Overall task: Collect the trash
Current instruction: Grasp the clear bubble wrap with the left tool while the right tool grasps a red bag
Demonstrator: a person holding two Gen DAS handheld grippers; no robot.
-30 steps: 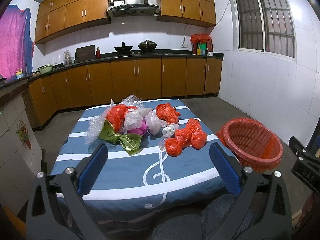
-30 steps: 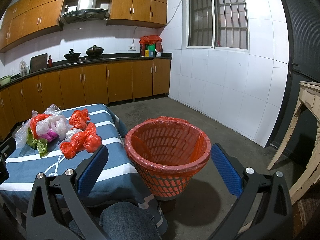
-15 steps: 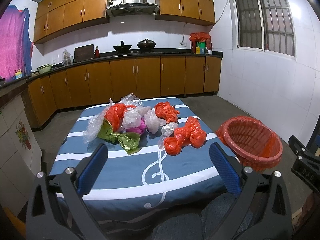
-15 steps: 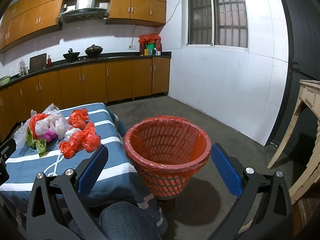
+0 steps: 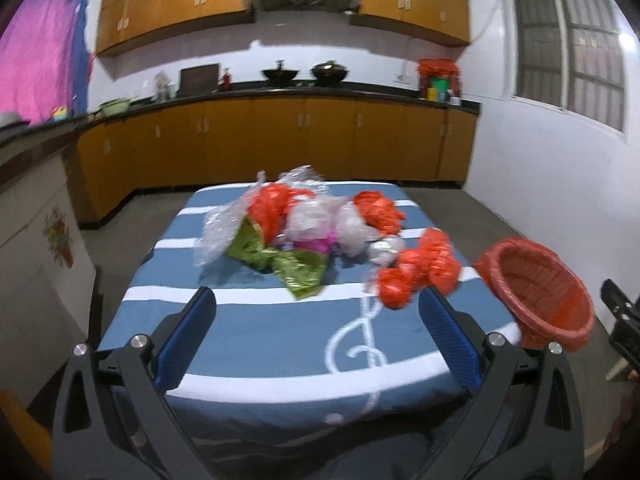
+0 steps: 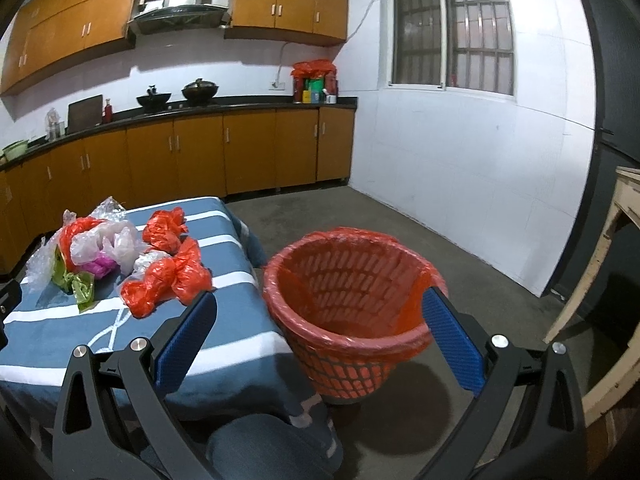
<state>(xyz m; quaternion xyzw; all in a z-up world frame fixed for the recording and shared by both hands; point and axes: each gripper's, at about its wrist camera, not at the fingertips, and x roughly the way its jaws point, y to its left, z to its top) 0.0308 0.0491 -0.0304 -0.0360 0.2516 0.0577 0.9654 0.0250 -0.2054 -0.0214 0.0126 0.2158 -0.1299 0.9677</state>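
A heap of crumpled plastic bags lies on the blue striped tablecloth [image 5: 256, 328]: orange bags [image 5: 416, 276], clear and whitish bags [image 5: 312, 220], a green wrapper [image 5: 300, 268]. The same orange bags [image 6: 168, 276] show in the right wrist view. An orange basket lined with an orange bag [image 5: 540, 292] stands on the floor right of the table, also seen as the basket [image 6: 348, 304] straight ahead of the right gripper. My left gripper [image 5: 316, 316] is open above the near half of the table, empty. My right gripper [image 6: 320, 316] is open, empty, facing the basket.
Wooden kitchen cabinets [image 5: 280, 144] and a dark counter with pots run along the back wall. A white tiled wall with a barred window [image 6: 452, 28] stands right. A pale wooden table leg [image 6: 592, 264] is at far right. A person's knee [image 6: 256, 448] sits below.
Both views have shifted forward and tilted; the left gripper has advanced over the table toward the bags, and the right gripper has drawn nearer the basket. Both stay open.
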